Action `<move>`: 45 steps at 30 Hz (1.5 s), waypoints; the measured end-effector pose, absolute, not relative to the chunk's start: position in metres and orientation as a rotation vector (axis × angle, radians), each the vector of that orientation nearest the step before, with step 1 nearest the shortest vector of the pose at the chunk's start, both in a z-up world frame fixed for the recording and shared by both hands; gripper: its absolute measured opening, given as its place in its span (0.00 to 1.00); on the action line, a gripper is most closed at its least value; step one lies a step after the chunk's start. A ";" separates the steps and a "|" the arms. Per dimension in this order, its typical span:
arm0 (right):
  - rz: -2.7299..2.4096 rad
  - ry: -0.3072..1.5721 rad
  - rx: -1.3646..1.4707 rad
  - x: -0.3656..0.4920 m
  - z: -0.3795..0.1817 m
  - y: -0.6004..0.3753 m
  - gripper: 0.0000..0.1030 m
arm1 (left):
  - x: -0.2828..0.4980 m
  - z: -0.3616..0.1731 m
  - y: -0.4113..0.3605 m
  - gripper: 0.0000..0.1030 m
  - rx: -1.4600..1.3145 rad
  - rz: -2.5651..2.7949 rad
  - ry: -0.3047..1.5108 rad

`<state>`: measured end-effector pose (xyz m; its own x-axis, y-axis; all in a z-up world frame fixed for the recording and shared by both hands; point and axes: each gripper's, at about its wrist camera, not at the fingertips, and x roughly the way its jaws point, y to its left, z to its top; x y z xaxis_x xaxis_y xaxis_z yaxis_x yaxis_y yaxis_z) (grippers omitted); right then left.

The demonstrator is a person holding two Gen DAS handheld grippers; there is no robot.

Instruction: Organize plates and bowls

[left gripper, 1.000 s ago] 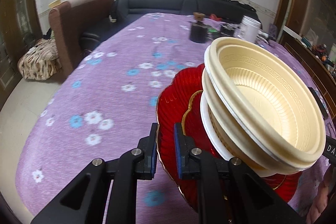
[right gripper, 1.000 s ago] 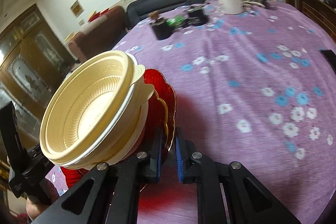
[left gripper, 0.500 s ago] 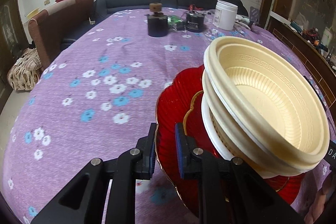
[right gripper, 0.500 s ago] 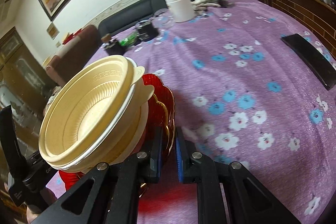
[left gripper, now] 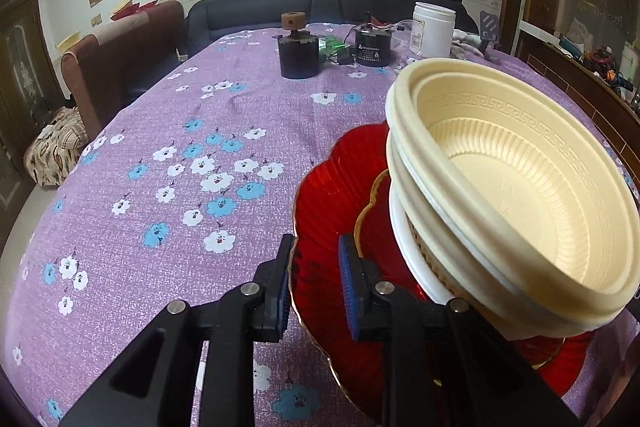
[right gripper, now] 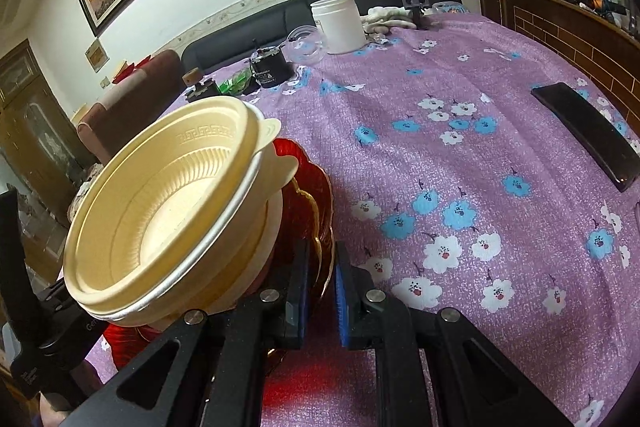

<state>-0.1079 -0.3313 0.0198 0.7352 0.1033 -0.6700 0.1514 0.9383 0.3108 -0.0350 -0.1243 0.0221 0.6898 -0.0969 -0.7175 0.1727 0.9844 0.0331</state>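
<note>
Two nested red glass plates [left gripper: 332,187] with gold rims lie on the purple flowered tablecloth [left gripper: 180,187], carrying a stack of cream plastic bowls [left gripper: 520,187] on a white dish. My left gripper [left gripper: 316,251] straddles the plates' left rim; its jaws are opening, and a gap shows between the right pad and the glass. In the right wrist view the red plates [right gripper: 308,187] and the cream bowls [right gripper: 160,195] sit at the left, and my right gripper [right gripper: 322,267] is shut on the plates' right rim.
At the far end of the table stand a black jar with a wooden knob [left gripper: 298,55], a black can [left gripper: 374,47] and a white tub [left gripper: 432,31]. A black flat device [right gripper: 588,131] lies at the right. A brown chair [left gripper: 120,67] stands beyond the left edge.
Both grippers carried the stack across the table and slightly down. The left jaws, clamped on the red rim before, have spread apart a little.
</note>
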 end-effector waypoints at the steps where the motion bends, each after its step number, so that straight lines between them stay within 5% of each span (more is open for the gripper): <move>1: -0.026 0.749 0.360 -0.108 0.020 -0.331 0.13 | -0.035 0.022 -0.124 0.21 0.103 -0.148 0.795; 12: -0.029 0.750 0.372 -0.110 0.021 -0.334 0.15 | -0.033 0.022 -0.107 0.63 0.059 -0.100 0.821; 16: -0.056 0.741 0.347 -0.118 0.026 -0.337 0.28 | -0.040 0.024 -0.100 0.69 0.052 -0.105 0.840; 20: -0.071 0.708 0.343 -0.134 0.034 -0.341 0.55 | -0.054 0.029 -0.095 0.77 0.067 -0.120 0.830; 31: -0.199 0.598 0.249 -0.193 0.042 -0.340 0.87 | -0.112 0.049 -0.100 1.00 0.161 -0.134 0.637; 45: -0.259 0.509 -0.029 -0.204 0.057 -0.287 0.96 | -0.116 0.049 -0.081 1.00 0.120 -0.123 0.667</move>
